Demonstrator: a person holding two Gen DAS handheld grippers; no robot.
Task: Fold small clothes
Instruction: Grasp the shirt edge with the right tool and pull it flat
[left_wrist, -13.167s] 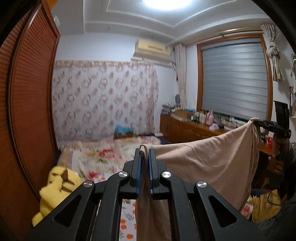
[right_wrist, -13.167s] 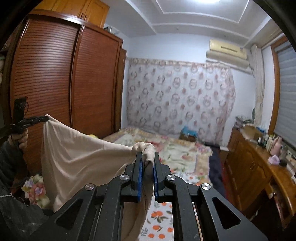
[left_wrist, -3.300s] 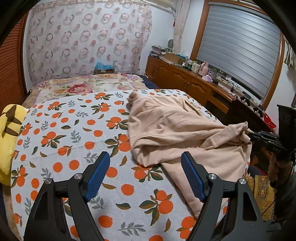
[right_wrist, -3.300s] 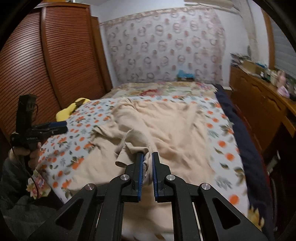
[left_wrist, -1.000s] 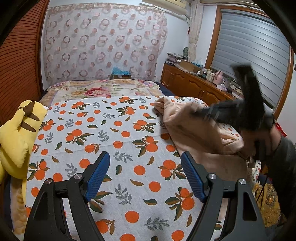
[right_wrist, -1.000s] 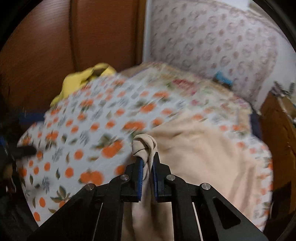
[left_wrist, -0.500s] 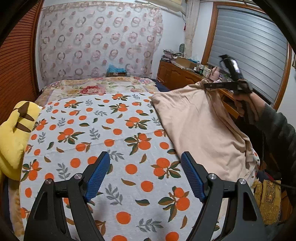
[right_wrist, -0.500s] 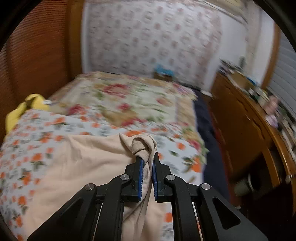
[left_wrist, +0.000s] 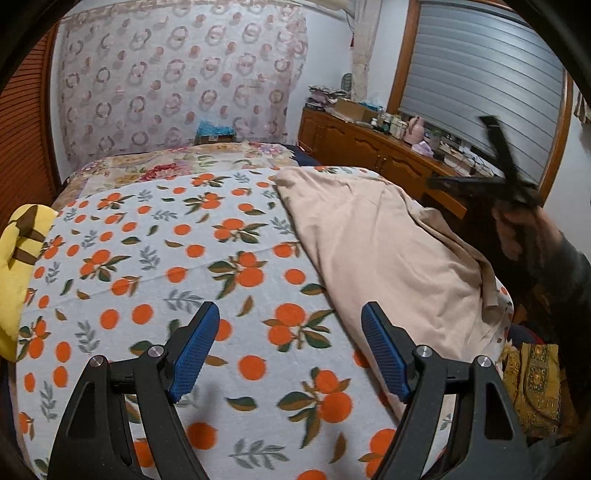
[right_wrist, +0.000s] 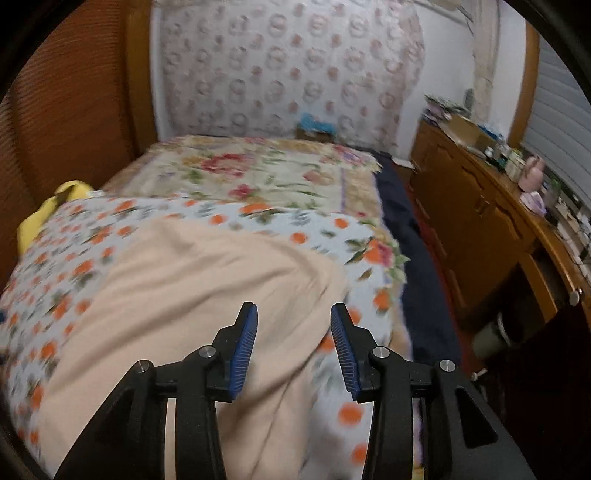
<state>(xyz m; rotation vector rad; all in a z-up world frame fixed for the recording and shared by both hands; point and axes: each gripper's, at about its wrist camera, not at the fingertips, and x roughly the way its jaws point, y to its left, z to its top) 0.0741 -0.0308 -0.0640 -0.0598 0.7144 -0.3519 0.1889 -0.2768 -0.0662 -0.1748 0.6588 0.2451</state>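
A beige garment (left_wrist: 376, 243) lies folded over on the right side of the bed's orange-print blanket (left_wrist: 177, 258). It also shows in the right wrist view (right_wrist: 177, 295), spread under and ahead of the fingers. My left gripper (left_wrist: 290, 345) is open and empty, above the blanket just left of the garment's near edge. My right gripper (right_wrist: 293, 332) is open and empty above the garment. In the left wrist view it (left_wrist: 465, 182) shows blurred at the right, held in a hand, off the cloth.
A yellow plush toy (left_wrist: 18, 251) lies at the bed's left edge. A floral quilt (left_wrist: 177, 166) covers the far end of the bed. A wooden dresser (left_wrist: 373, 144) with clutter stands along the right wall. A brown wardrobe (right_wrist: 66, 122) stands on the left.
My right gripper has opened and let go of the beige garment, which now lies on the bed's right side. The left gripper has stayed open and nearly still.
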